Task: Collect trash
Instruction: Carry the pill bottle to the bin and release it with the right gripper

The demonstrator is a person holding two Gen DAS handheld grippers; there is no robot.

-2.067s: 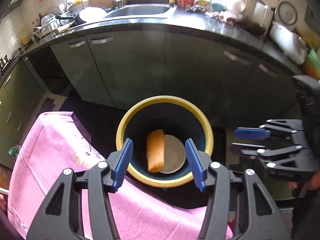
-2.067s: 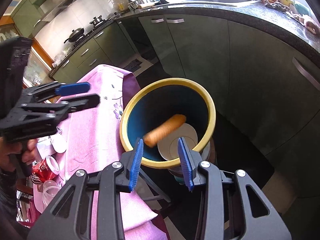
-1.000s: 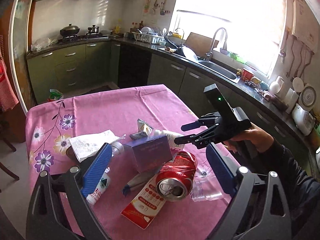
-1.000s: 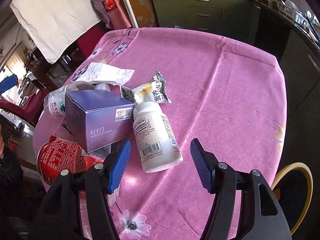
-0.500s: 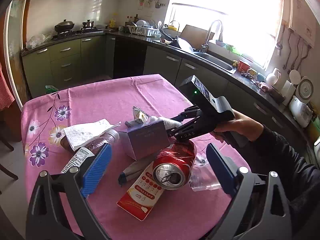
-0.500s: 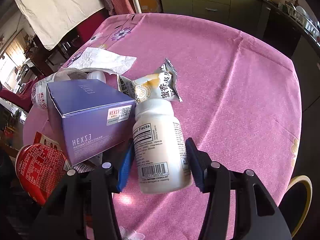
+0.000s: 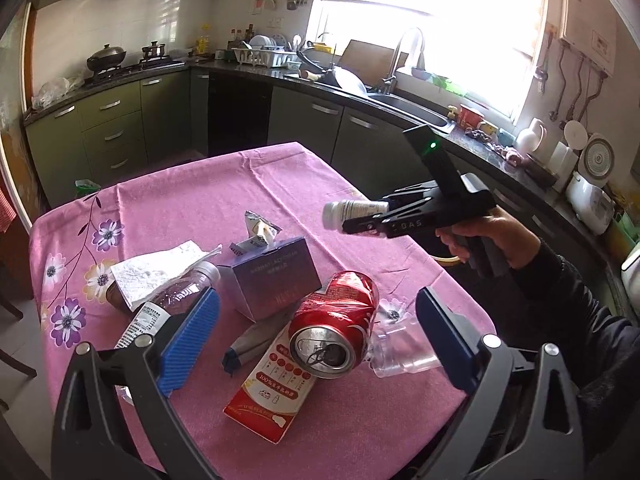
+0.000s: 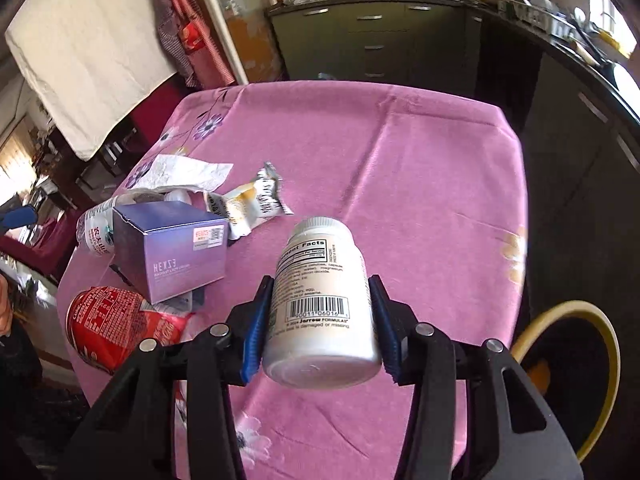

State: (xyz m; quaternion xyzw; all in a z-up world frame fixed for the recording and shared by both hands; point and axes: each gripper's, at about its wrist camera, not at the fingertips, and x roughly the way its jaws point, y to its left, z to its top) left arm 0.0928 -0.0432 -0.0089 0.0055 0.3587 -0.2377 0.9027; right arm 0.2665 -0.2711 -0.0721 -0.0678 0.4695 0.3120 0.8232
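Kitchen table under a pink flowered cloth [image 8: 420, 184], trash scattered on its near side.

Your right gripper [image 8: 320, 332] has just been closing, and its blue pads now clamp the white supplement bottle [image 8: 320, 304] by its sides, cap pointing away from you, lifted clear of the cloth; the yellow-rimmed bin [image 8: 600, 360] sits low to its right. Your left gripper [image 7: 316, 332] hangs with its jaws wide, nothing between them, above the crushed red can [image 7: 332, 328], which lies beside the purple box [image 7: 272, 276] and the red-and-white carton [image 7: 272, 392].
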